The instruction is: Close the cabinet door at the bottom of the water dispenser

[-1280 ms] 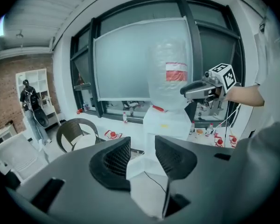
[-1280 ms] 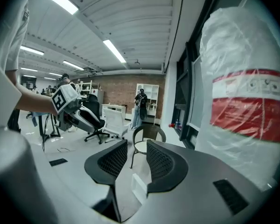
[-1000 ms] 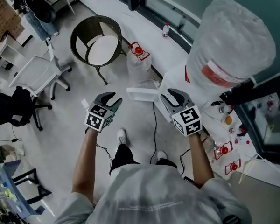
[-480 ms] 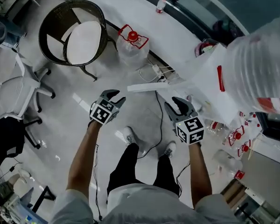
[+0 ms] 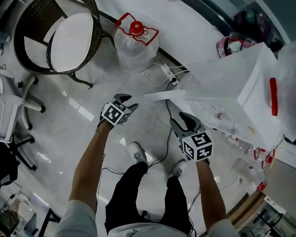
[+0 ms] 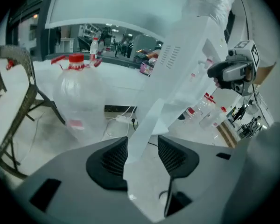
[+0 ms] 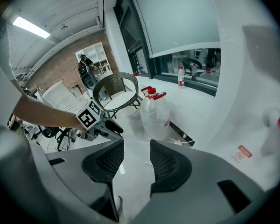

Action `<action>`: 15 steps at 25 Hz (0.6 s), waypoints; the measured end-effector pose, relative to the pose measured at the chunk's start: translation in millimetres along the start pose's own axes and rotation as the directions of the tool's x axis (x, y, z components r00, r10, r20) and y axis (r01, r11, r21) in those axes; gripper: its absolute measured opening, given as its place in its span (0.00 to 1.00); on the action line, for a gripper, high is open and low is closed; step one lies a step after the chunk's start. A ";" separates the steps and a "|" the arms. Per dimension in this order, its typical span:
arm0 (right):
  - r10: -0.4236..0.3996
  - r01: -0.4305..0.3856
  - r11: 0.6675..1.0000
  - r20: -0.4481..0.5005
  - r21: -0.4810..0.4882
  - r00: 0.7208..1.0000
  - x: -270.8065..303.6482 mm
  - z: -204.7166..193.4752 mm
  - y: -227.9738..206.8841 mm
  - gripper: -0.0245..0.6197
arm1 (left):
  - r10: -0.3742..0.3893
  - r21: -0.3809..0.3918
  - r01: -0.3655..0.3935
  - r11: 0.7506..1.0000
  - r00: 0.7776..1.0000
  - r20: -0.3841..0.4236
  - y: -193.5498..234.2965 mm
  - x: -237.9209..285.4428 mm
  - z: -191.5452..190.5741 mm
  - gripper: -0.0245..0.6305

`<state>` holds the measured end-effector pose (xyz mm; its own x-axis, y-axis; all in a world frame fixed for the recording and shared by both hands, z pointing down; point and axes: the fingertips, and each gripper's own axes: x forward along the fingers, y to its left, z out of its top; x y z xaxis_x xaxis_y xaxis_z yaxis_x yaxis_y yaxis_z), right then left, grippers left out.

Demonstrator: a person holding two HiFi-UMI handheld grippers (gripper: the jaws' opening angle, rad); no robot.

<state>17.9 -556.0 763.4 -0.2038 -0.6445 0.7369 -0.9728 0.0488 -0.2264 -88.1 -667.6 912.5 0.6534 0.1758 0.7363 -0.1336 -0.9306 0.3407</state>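
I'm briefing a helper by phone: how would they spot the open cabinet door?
Find the white water dispenser at the right of the head view. From its foot a thin white cabinet door juts out toward the left gripper. It is the only flat panel seen edge-on, its free edge between that gripper's opening jaws.

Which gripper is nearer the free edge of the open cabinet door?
Left. The left gripper has the cabinet door edge between its opening jaws; the right gripper hangs short of the door, nearer the person, jaws opening on nothing.
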 end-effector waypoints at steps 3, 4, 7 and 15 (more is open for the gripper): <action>-0.001 0.001 1.000 -0.018 -0.014 1.000 20.6 -30.1 -3.8 0.36 | -0.021 -0.022 0.021 1.000 1.000 0.002 13.2 27.4 -18.6 0.39; -0.006 0.005 1.000 -0.021 -0.012 1.000 25.4 -39.8 -5.7 0.36 | -0.020 -0.015 0.020 1.000 1.000 0.002 16.6 34.8 -23.8 0.40; -0.028 0.029 0.999 -0.016 0.038 0.999 31.8 -62.3 -9.4 0.36 | -0.032 -0.011 0.032 0.999 0.999 0.016 21.8 51.8 -36.6 0.39; -0.078 0.079 0.990 -0.013 0.113 0.997 -1.0 -110.0 -13.0 0.36 | 0.020 -0.015 -0.020 1.000 1.000 0.004 -2.8 57.5 -52.3 0.37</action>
<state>18.7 -472.1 835.7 -0.1287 -0.6368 0.7602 -0.9671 -0.0890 -0.2383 -89.0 -638.1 984.5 0.6537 0.1560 0.7405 -0.1572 -0.9292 0.3345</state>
